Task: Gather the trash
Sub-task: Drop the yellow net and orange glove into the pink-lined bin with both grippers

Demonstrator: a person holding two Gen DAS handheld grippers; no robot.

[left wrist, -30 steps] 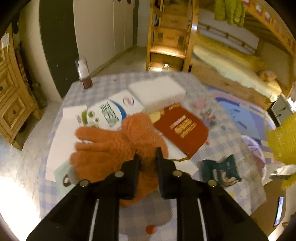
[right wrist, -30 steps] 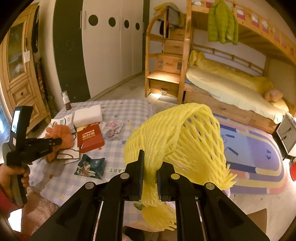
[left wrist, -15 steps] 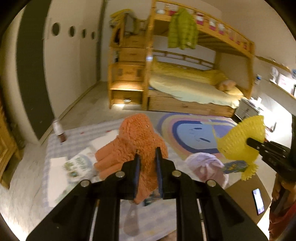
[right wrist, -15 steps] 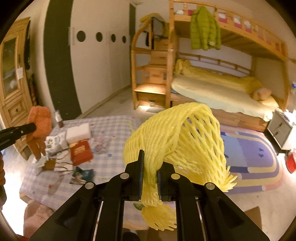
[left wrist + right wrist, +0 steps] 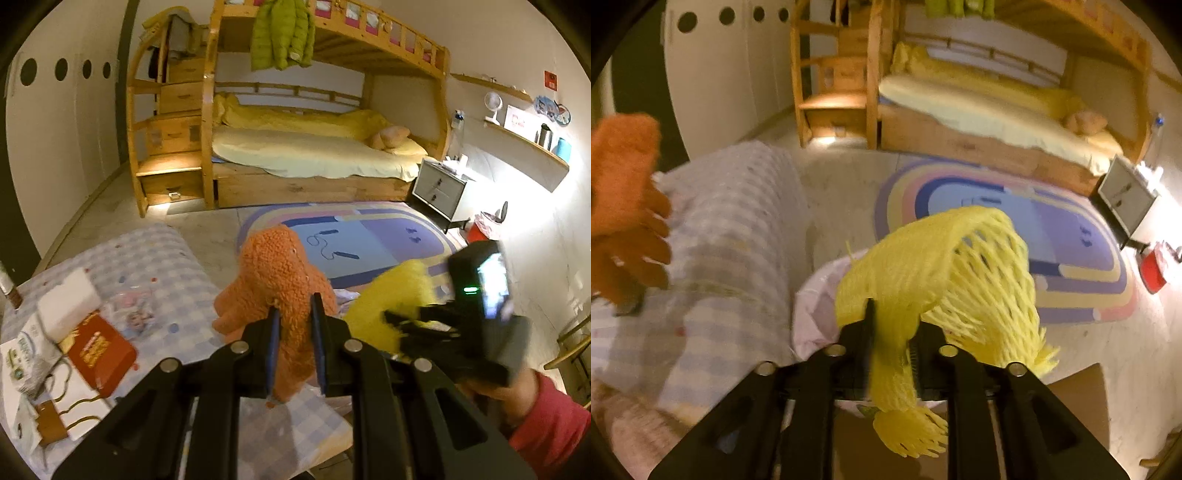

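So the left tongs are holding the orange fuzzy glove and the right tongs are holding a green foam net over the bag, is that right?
Not quite: the foam net is yellow, not green, as the right wrist view shows. The rest stands: the left tongs are shut on the orange fuzzy glove, and the right tongs hold the net over the pale bag.

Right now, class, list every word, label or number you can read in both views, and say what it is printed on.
No text reads clearly in either view.
Red packet: gold lettering, too blurred to read.
White and green packet: print too small and blurred.
Red wall sign: too small to read.
Card on the shelf: red mark, unreadable.
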